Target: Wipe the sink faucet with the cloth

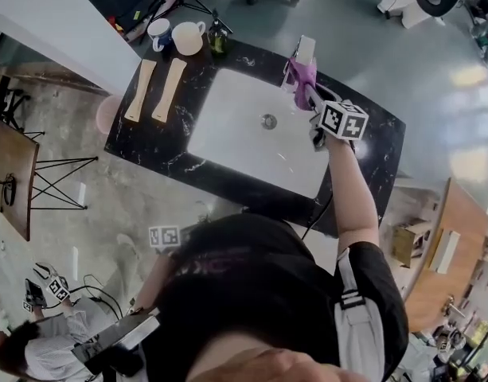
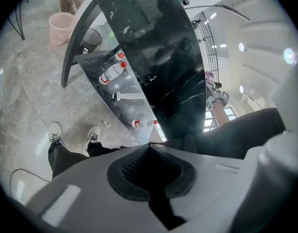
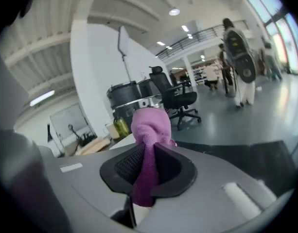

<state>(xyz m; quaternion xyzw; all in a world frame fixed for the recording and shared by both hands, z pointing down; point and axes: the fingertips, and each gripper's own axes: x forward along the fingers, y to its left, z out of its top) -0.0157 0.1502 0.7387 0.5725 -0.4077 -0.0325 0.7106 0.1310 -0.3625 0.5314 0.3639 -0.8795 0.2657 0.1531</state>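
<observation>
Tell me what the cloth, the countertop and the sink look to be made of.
Cloth: soft purple textile, likely microfibre; fuzzy nap, limp folds.
Countertop: black with white veins, glossy; polished stone or a stone-look slab.
Sink: plain white, smooth; ceramic or solid surface, which one I cannot tell.

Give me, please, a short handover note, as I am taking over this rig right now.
Right gripper: shut on the purple cloth, held at the faucet on the rim of the sink; contact unclear.
Left gripper: shut, empty, low at the person's side, off the counter.
Done: cloth gripped and brought to the faucet.
To do: wipe the faucet; how much is already wiped cannot be told.
</observation>
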